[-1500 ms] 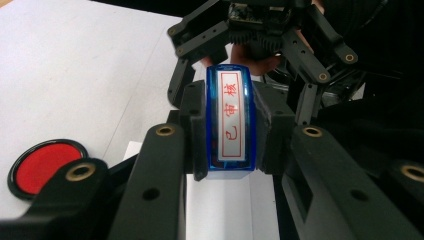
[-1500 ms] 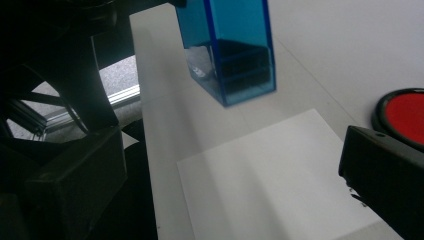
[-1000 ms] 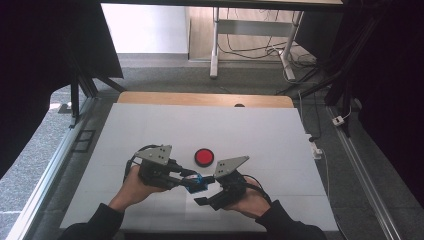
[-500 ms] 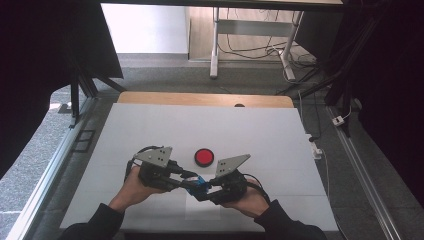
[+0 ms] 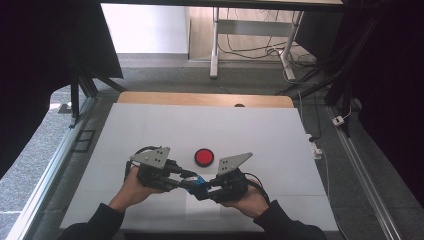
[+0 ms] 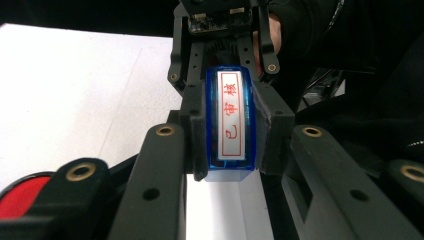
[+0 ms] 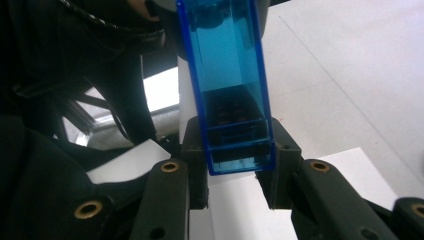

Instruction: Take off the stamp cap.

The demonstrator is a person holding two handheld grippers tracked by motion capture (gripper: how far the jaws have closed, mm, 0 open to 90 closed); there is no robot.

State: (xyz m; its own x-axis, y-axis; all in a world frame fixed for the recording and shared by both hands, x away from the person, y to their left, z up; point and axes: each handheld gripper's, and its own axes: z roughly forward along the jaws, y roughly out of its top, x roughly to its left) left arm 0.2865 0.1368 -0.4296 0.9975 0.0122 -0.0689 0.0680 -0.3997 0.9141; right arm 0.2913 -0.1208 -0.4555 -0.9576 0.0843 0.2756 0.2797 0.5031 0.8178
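Note:
A blue see-through stamp [image 5: 199, 181] hangs just above the white table, between the two hands. Its white face carries red characters in a red frame, seen in the left gripper view [image 6: 231, 120]. My left gripper [image 5: 191, 179] [image 6: 230, 147] is shut on one end, its pads pressing the stamp's blue sides. My right gripper [image 5: 206, 187] [image 7: 239, 152] has just been closing and is now shut on the other end of the stamp [image 7: 232, 85]. The right gripper's linkage [image 6: 222, 55] faces the left gripper from behind the stamp.
A round red pad [image 5: 204, 157] [image 6: 20, 195] lies on the white table [image 5: 250, 130] just beyond the grippers. A white sheet of paper [image 5: 200, 210] [image 7: 240, 210] lies under the hands near the front edge. A wooden strip [image 5: 200, 99] borders the far edge.
The right gripper's jaws have closed onto the blue stamp, which the left gripper kept holding. Both hands stayed in place.

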